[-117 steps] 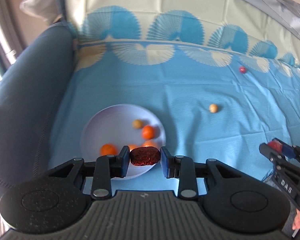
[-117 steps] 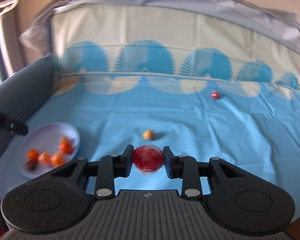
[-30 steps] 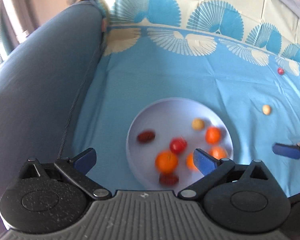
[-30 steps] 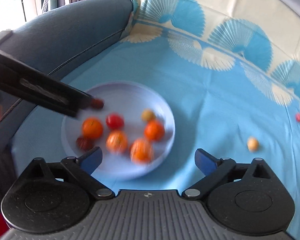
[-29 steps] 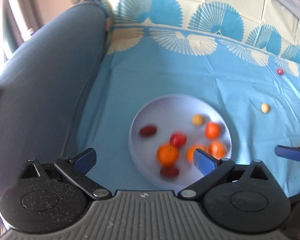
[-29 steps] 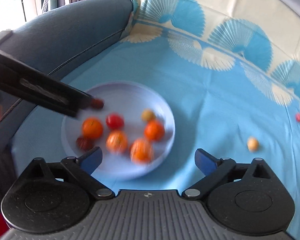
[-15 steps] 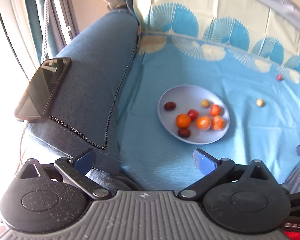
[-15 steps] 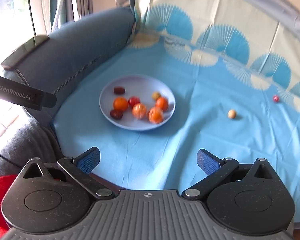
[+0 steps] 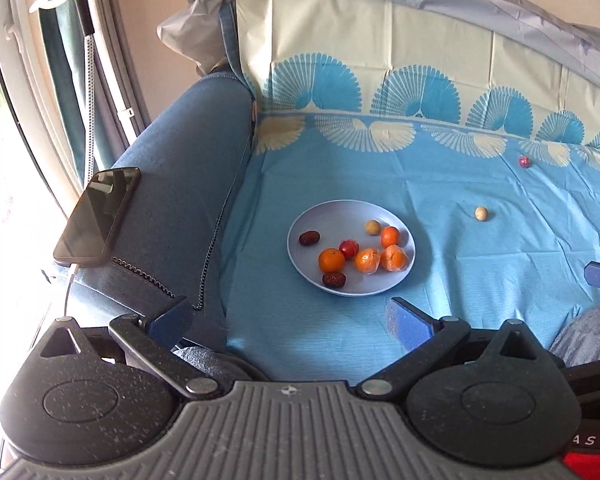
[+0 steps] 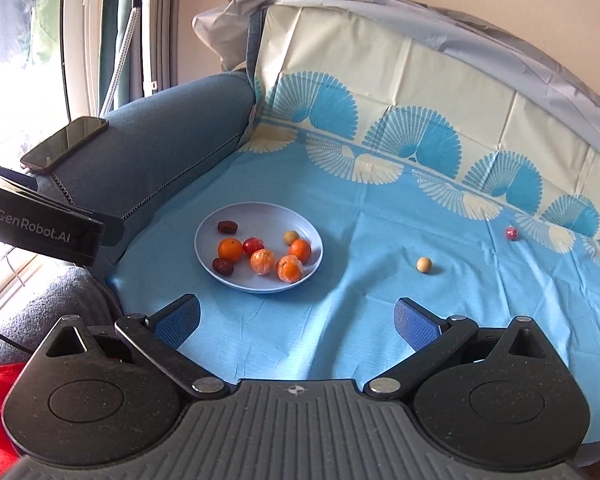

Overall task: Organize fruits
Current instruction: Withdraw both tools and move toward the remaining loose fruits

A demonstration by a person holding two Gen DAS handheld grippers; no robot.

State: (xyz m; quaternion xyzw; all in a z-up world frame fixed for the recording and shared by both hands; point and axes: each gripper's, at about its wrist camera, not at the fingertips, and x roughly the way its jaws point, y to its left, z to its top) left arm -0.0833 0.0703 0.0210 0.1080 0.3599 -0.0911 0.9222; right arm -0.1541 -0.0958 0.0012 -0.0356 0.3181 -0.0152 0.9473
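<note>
The wording "GenRobot.AI" is printed in pale letters on the black body of the left tool (image 10: 40,232), seen at the left edge of the right wrist view; in the left wrist view the letters "AS" are legible on a dark casing at the lower right corner. No other writing can be read.

The left tool (image 9: 288,318) is held raised above the near edge of the sofa seat, its blue-padded jaws spread wide with nothing between them. The right tool (image 10: 296,318) is likewise held back over the near edge of the blue cloth (image 10: 360,312), jaws fully parted and empty; one blue pad of it is seen at the right edge of the left wrist view.

A pale lilac plate (image 9: 404,272) rests on the cloth, near the blue armrest (image 9: 188,168). On it are gathered two unpeeled mandarins, two peeled mandarins (image 9: 380,260), a red cherry tomato (image 9: 348,247), a small yellowish round fruit (image 9: 373,227) and two dark red dates (image 9: 309,237).

Off the plate, a beige round fruit (image 10: 424,265) lies on the cloth to its right, and a small red fruit (image 10: 511,233) lies farther back, near the patterned border. A smartphone (image 9: 98,216) is laid screen-up on the armrest.
</note>
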